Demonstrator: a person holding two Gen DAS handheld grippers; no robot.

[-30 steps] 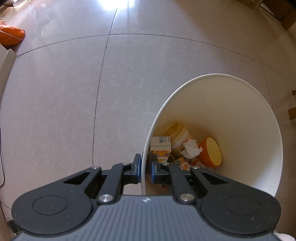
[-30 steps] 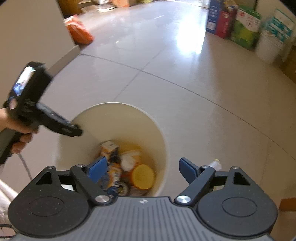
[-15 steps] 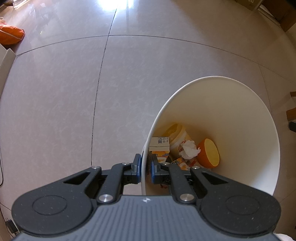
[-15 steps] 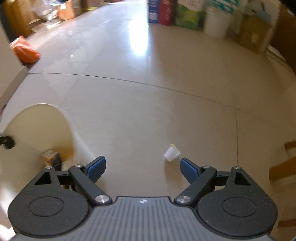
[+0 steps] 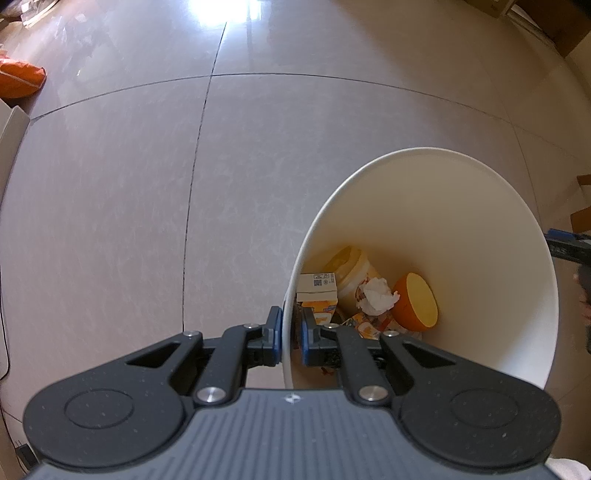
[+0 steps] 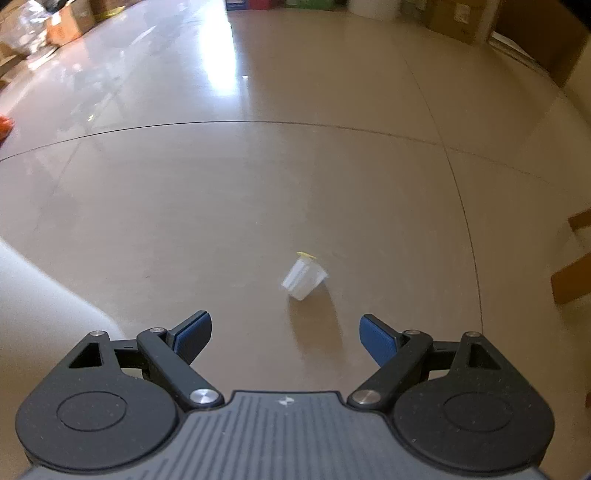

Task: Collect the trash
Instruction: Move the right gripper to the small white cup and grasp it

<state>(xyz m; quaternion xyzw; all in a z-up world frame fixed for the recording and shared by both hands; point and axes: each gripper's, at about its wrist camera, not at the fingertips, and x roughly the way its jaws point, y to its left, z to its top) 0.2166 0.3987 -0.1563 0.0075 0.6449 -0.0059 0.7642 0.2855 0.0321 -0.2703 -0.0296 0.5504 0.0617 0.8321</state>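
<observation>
My left gripper [image 5: 289,338] is shut on the near rim of a white trash bin [image 5: 476,206], one finger outside the wall and one inside. Inside the bin lie a small carton [image 5: 317,288], a yellow tub [image 5: 351,273], a crumpled tissue [image 5: 376,299] and an orange cup [image 5: 415,301]. In the right wrist view a small white plastic cup [image 6: 304,277] with a yellow lid flap lies tipped on the floor. My right gripper [image 6: 284,334] is open, a short way in front of the cup and above the floor. The bin's wall [image 6: 33,291] shows at the left edge.
The floor is glossy beige tile. An orange bag [image 5: 18,79] lies far left. Cardboard boxes [image 6: 66,22] and coloured cartons line the far wall. A brown cardboard piece [image 6: 576,273] sits at the right. The right gripper's tip [image 5: 569,245] shows beyond the bin's right rim.
My right gripper has swung right, away from the bin, and now faces the white cup, which is closer and more centred. The left gripper has kept its hold on the bin rim.
</observation>
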